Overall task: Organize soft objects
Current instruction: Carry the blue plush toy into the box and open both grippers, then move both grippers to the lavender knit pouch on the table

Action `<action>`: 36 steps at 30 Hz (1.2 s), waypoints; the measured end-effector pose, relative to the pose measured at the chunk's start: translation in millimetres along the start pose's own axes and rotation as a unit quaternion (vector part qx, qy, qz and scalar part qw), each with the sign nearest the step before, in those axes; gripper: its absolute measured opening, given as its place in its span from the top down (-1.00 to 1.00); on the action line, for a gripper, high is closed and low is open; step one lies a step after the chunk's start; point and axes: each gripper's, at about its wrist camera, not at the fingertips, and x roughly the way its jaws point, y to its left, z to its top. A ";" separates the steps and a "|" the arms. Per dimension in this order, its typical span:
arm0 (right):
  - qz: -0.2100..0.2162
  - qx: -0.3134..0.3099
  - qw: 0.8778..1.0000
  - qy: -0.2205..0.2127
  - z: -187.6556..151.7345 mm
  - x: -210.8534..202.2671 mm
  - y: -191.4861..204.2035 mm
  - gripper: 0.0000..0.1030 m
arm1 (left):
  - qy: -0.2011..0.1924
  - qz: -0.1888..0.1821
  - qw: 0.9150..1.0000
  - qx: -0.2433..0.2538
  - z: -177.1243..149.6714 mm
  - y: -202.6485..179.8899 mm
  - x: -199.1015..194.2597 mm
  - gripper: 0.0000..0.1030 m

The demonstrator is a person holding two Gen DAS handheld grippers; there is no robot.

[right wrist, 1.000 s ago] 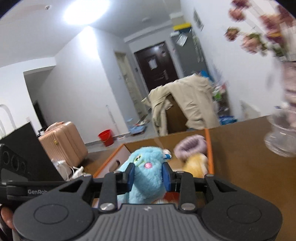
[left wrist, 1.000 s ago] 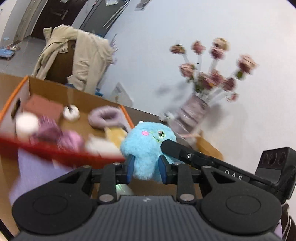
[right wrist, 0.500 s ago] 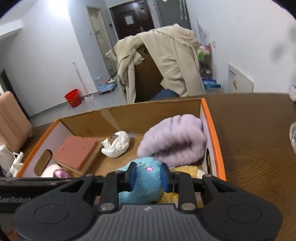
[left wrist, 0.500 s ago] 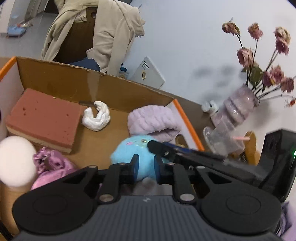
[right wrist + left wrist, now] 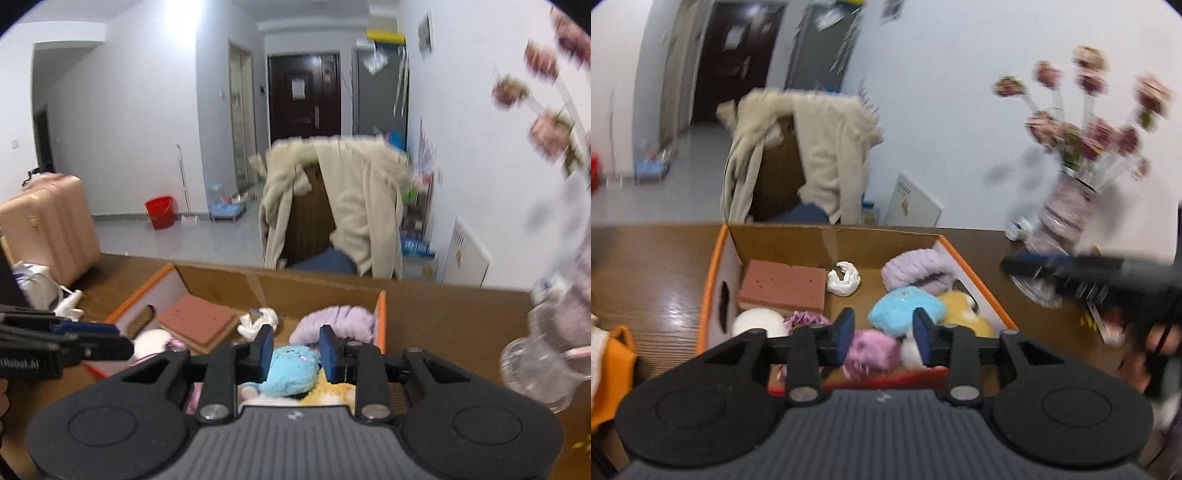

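A cardboard box (image 5: 783, 236) with orange edges stands on the wooden worktop (image 5: 657, 266). Inside, at the back: a red-brown sponge (image 5: 783, 286), a white cloth wad (image 5: 844, 278) and a lilac knit band (image 5: 916, 269). In the middle lies the blue plush (image 5: 905, 312), touching a yellow plush (image 5: 964, 314) on its right. Toward the near wall: a white ball (image 5: 757, 323) and pink fluffy pieces (image 5: 871, 349).

The left claw (image 5: 882, 334) hangs above the near edge of the box, its jaws opening with nothing gripped between them. The right claw (image 5: 295, 350) stands over the blue plush, jaws apart and clear of it.

A vase (image 5: 1067, 218) with flowers stands on the worktop right of the box.
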 end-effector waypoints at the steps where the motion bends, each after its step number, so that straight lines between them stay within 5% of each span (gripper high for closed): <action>1: 0.001 -0.008 1.000 -0.014 -3.5 -21.2 4.1 0.47 | -0.010 0.010 1.000 0.022 -11.5 -5.7 -15.9 0.21; 3: 0.016 -0.027 0.999 -0.044 -17.6 -65.8 13.9 0.38 | -0.033 0.038 0.997 0.053 -35.4 -15.6 -45.2 0.03; 6: 0.029 -0.048 0.995 -0.077 -47.4 -118.0 28.7 0.08 | -0.068 0.051 0.994 0.075 -76.7 -28.4 -91.1 -0.71; 10: 0.027 -0.039 0.993 -0.110 -102.0 -166.6 50.1 -0.19 | -0.095 0.057 0.989 0.100 -131.5 -42.8 -139.0 -0.92; 16: -0.032 -0.047 0.989 -0.138 -197.9 -204.4 85.5 -0.66 | -0.132 0.086 0.985 0.075 -204.1 -49.4 -188.2 -1.00; 23: -0.024 -0.038 0.997 -0.061 -260.0 -215.0 107.3 -0.70 | -0.100 0.073 0.991 0.059 -251.2 -57.5 -210.9 -1.00; 36: -0.011 -0.027 0.998 -0.061 -255.7 -216.3 112.8 -0.71 | -0.091 0.092 0.991 0.044 -242.4 -53.9 -198.0 -1.00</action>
